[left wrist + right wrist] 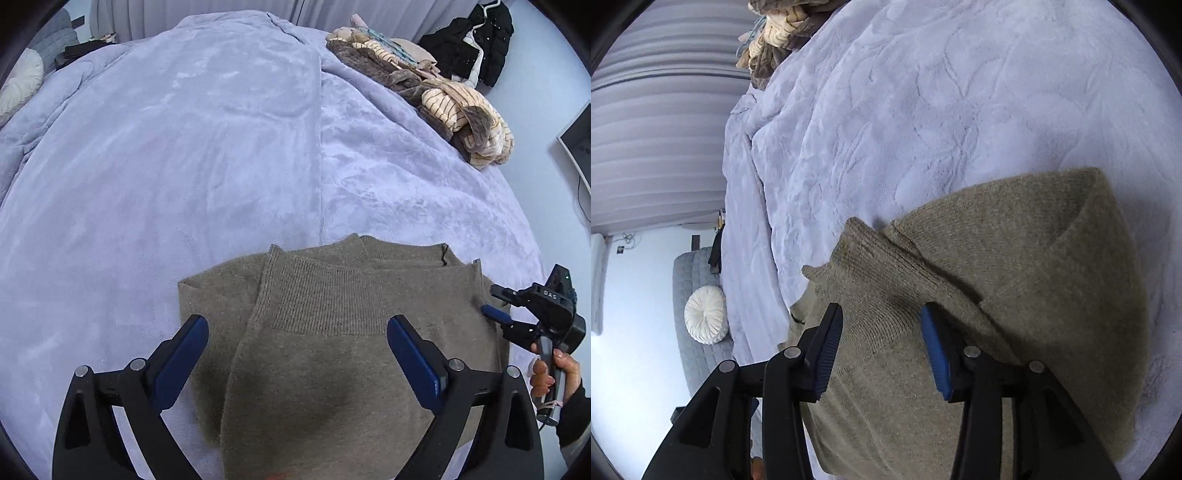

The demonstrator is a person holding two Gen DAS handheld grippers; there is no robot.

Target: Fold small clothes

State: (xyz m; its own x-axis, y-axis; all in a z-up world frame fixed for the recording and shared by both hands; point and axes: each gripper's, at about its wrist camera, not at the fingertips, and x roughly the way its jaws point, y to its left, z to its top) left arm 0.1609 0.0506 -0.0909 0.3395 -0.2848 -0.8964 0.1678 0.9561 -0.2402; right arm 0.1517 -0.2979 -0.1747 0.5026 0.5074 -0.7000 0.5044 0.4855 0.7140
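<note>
A grey-brown knitted sweater [332, 295] lies folded on the lilac fleece blanket [184, 147], its ribbed hem turned up on top. My left gripper [297, 325] hangs above the sweater's near part with its blue-padded fingers [184, 354] spread wide and nothing pinched between them. At the sweater's right edge a hand [554, 373] holds my right gripper [493, 301]. In the right wrist view the sweater [1034, 277] fills the lower right; my right gripper [881, 314] is open over the ribbed band, and the pads are not pressing on the cloth.
A heap of striped and brown clothes [443, 92] lies at the blanket's far right edge, a black jacket [480, 40] behind it. A monitor [580, 147] stands off the right side. A round white cushion [704, 315] rests on a grey quilted seat, with curtains [657, 147] behind.
</note>
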